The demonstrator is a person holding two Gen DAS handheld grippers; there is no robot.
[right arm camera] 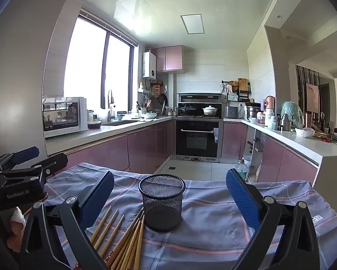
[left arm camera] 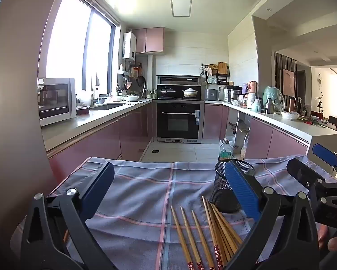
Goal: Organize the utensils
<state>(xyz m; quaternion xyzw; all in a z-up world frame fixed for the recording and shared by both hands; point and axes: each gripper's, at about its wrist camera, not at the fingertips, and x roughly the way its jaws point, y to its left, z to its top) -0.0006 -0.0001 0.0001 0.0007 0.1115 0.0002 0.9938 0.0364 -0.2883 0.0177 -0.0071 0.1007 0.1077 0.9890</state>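
Chopsticks (left arm camera: pixel 204 236) lie between my spread left tongs (left arm camera: pixel 168 193); mesh cup (right arm camera: pixel 161 202) stands between my spread right tongs (right arm camera: pixel 170 193), nothing gripped.

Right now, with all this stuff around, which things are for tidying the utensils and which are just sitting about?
For the job:
chopsticks, loose on the cloth
black mesh cup, upright, empty as far as shows

Just about:
microwave
oven
white pot
plastic bottle on the floor
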